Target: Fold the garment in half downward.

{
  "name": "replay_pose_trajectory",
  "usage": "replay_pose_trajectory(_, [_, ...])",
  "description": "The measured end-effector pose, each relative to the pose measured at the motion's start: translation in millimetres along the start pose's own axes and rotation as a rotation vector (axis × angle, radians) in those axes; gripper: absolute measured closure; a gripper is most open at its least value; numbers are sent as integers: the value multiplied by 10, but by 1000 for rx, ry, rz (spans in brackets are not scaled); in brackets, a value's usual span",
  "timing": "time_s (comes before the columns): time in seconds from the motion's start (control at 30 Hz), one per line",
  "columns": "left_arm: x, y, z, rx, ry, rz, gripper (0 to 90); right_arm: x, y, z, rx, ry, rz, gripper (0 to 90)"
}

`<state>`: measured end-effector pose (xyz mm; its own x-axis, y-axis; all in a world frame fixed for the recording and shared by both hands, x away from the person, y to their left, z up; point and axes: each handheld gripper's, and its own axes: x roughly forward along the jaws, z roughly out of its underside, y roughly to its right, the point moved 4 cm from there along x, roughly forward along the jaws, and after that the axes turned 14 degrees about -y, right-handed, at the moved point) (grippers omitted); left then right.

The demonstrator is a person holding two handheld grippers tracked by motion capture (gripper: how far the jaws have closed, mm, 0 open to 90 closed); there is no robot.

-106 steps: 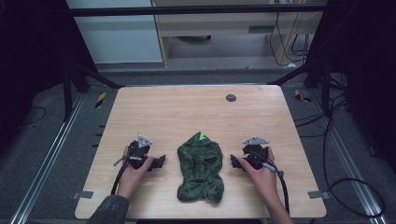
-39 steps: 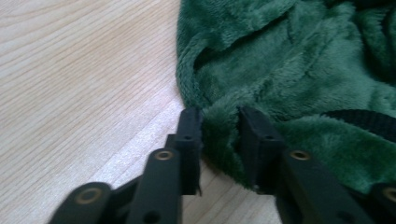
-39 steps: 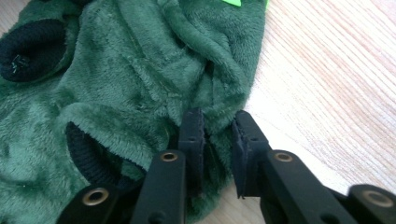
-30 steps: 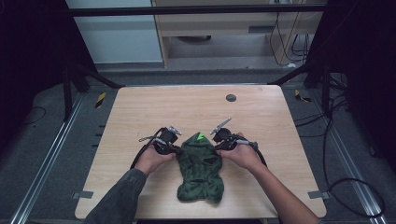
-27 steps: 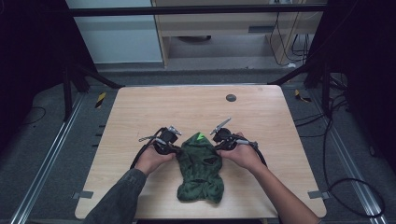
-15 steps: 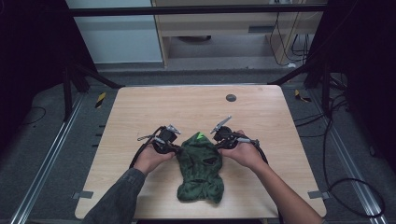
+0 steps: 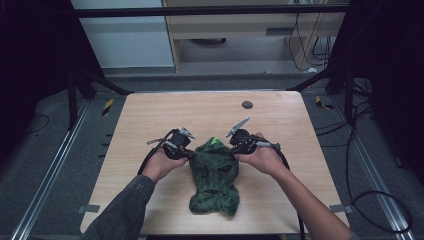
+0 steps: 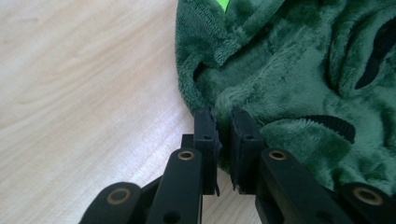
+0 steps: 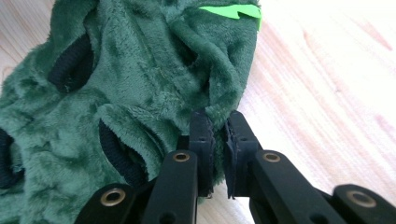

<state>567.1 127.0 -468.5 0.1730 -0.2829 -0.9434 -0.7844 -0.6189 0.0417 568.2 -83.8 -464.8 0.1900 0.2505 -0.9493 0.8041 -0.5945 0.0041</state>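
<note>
The desk is a light wooden one, and the high view shows all of it, with a small dark round thing near its far edge. The two gripper views show no more of it than bare wood beside the cloth. In the middle, toward the near edge, lies a dark green plush garment; from above it looks like a long crumpled shape with a bright green patch at its far end. The gripper views add what the high view cannot give: the fleece pile, the folds, and dark openings edged with black ribbed trim.

The left tool meets the garment's far left edge, the right tool its far right edge. In the left gripper view the left tool has its jaws almost together, pinching a fold of the green edge. In the right gripper view the right tool is likewise nearly closed on a fold.
</note>
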Motion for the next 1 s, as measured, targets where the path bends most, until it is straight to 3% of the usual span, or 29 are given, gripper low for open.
replay_pose_trajectory(0.37, [-177, -56, -123, 5, 27, -29, 825, -179, 73, -129, -18, 22, 43, 831])
replay_pose_trajectory(0.73, [-247, -90, -142, -5, 51, -35, 825, -281, 115, -195, -29, 45, 65, 831])
replay_pose_trajectory(1.0, [-321, -118, -202, -3, 61, -62, 824, -343, 150, -253, -34, 63, 84, 831])
